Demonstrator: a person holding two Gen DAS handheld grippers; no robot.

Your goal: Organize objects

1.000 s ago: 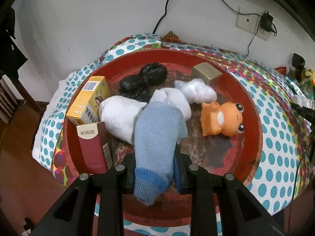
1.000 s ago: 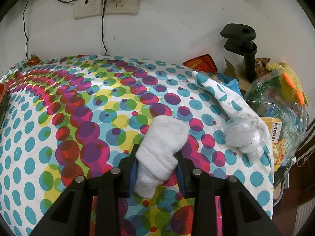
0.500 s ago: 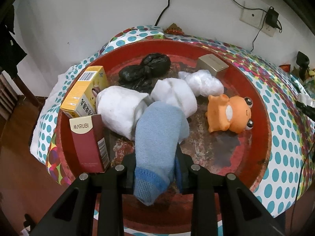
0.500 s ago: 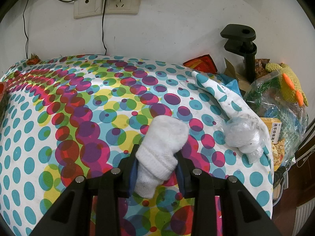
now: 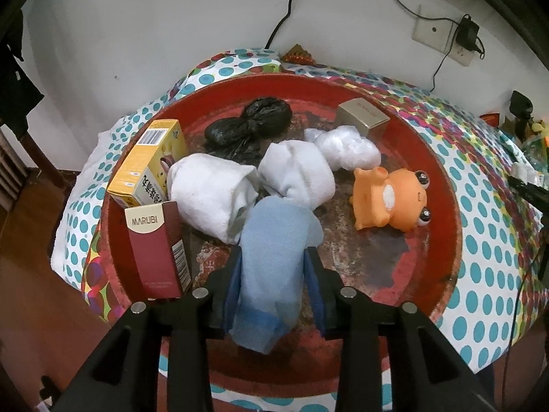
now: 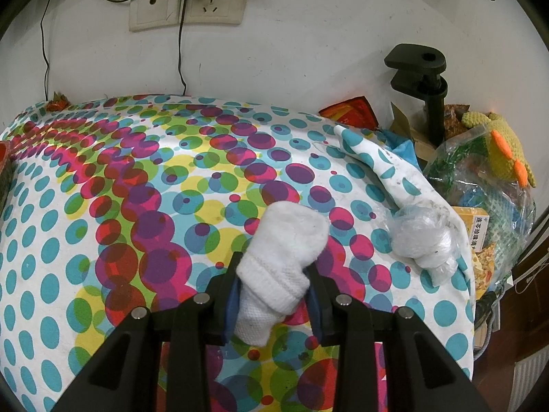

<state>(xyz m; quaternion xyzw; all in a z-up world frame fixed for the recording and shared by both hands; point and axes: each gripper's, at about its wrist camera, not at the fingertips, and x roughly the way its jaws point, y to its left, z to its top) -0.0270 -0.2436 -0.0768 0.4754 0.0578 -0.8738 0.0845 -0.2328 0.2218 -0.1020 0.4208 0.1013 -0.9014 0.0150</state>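
My left gripper (image 5: 273,254) hangs over the near part of the red round tray (image 5: 442,185). A light blue sock (image 5: 274,233) lies between its fingers, toe down on the tray floor. The jaws are opening, and a thin gap shows by the right pad. In the right wrist view, my right gripper (image 6: 274,262) is shut on a white sock (image 6: 288,237), held above the dotted tablecloth (image 6: 137,189).
The tray holds two white socks (image 5: 212,195), a black bag (image 5: 250,127), a clear plastic wad (image 5: 346,151), an orange toy (image 5: 391,199), and yellow (image 5: 147,164), maroon (image 5: 158,247) and gold (image 5: 363,116) boxes. Right of the cloth: a plastic wad (image 6: 422,240), a black clamp (image 6: 422,79), bagged clutter (image 6: 487,178).
The left jaws have spread a little around the blue sock, which has settled lower onto the tray. The right gripper and its white sock have not moved.
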